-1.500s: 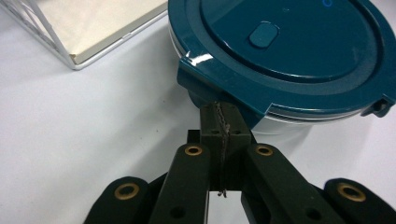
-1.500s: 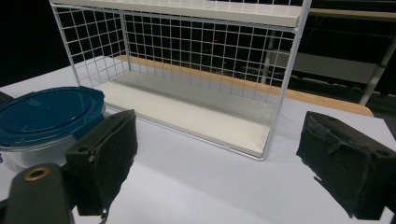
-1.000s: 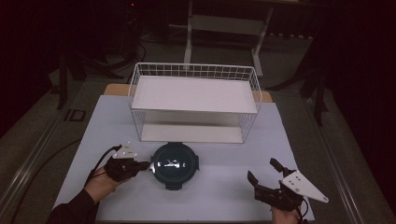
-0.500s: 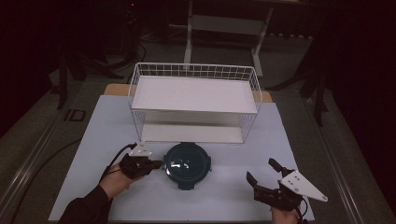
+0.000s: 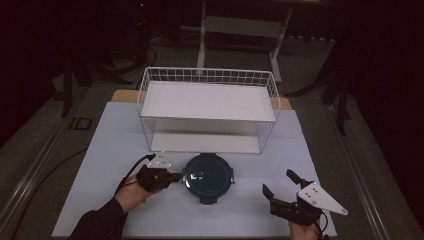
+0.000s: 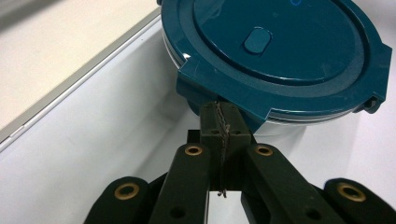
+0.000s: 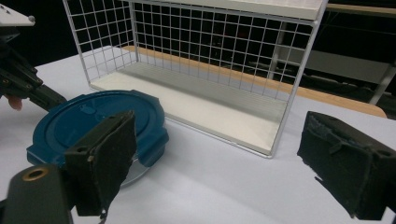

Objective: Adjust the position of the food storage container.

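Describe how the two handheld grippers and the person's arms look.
Both the left gripper and right gripper are black with rough dark pads on their fingers, brass-ringed bolt holes, and a grey three-cornered plate on top. A black cable trails from the left one, whose arm wears a dark sleeve.

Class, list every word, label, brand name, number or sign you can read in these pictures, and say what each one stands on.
None can be read. The teal lid carries only a plain raised oval and a small bright glint near its far edge, too cut off to read as a mark. The wire rack, the table and the grey plate on the right gripper bear no print.
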Demonstrator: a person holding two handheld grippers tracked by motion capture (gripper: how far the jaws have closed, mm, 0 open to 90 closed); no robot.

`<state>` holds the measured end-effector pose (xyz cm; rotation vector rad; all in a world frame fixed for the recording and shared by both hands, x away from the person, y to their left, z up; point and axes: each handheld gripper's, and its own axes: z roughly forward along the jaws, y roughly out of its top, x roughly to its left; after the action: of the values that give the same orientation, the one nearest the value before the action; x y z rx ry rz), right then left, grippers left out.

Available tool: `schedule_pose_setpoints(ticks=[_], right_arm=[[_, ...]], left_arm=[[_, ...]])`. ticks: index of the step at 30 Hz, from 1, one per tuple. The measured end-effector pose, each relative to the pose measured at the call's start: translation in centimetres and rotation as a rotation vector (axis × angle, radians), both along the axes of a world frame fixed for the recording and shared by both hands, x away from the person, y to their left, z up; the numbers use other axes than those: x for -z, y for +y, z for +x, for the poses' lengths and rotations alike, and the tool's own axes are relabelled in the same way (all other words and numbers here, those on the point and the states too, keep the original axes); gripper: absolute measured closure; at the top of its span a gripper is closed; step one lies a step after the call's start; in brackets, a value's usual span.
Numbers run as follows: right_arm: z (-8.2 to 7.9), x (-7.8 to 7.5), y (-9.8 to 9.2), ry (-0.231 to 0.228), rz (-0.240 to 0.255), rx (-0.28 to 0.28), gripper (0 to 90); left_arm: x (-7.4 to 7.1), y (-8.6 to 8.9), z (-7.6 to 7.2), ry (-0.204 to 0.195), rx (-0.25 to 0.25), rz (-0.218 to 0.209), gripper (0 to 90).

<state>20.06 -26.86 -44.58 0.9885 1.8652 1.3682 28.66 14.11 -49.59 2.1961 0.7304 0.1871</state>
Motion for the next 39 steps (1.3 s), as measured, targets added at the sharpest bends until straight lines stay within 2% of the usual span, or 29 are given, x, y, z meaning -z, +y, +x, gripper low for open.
schedule_pose_setpoints(ticks=[5,13,20,24,26,27,29,30,33,34,36,39], right_arm=[[-0.1,0.0,0.0,-0.009,-0.006,0.007,11.1],[-0.1,-0.1,0.1,-0.014,-0.007,0.010,11.1],[-0.1,0.1,0.3,-0.008,-0.007,0.013,11.1],[-0.1,0.1,0.4,-0.020,-0.013,0.013,11.1],[-0.1,0.0,0.4,-0.025,-0.008,0.007,10.5],[-0.1,0.0,0.5,-0.026,-0.008,0.005,10.5],[-0.2,0.0,0.5,-0.030,-0.008,0.003,10.1],[-0.2,0.1,0.6,-0.030,-0.008,-0.001,10.1],[-0.2,0.1,0.8,-0.025,-0.006,-0.005,10.1],[-0.2,0.1,0.8,-0.023,-0.002,-0.007,10.1],[-0.2,0.1,1.0,-0.030,-0.007,-0.004,10.1],[-0.3,-0.1,1.1,-0.046,0.002,0.000,10.2]], left_arm=[[0.0,-0.3,0.2,0.004,-0.010,-0.008,89.8],[0.0,-0.9,0.3,-0.002,0.003,-0.004,89.8],[0.0,-0.7,0.2,-0.028,-0.005,-0.015,89.2],[-0.7,0.1,0.2,-0.026,-0.019,-0.041,72.8],[-1.1,0.4,0.1,-0.023,-0.029,-0.054,56.3],[-1.3,0.7,0.0,-0.017,-0.036,-0.082,51.4],[-1.5,1.2,-0.1,0.000,-0.054,-0.130,34.5],[-1.6,1.3,-0.1,0.005,-0.049,-0.133,25.7],[-1.8,1.7,-0.4,0.027,-0.041,-0.170,8.7],[-1.8,1.7,-0.4,0.034,-0.040,-0.175,8.7],[-2.1,1.7,-0.5,0.046,-0.025,-0.189,2.1],[-3.0,1.8,-0.8,0.022,-0.043,-0.219,1.8]])
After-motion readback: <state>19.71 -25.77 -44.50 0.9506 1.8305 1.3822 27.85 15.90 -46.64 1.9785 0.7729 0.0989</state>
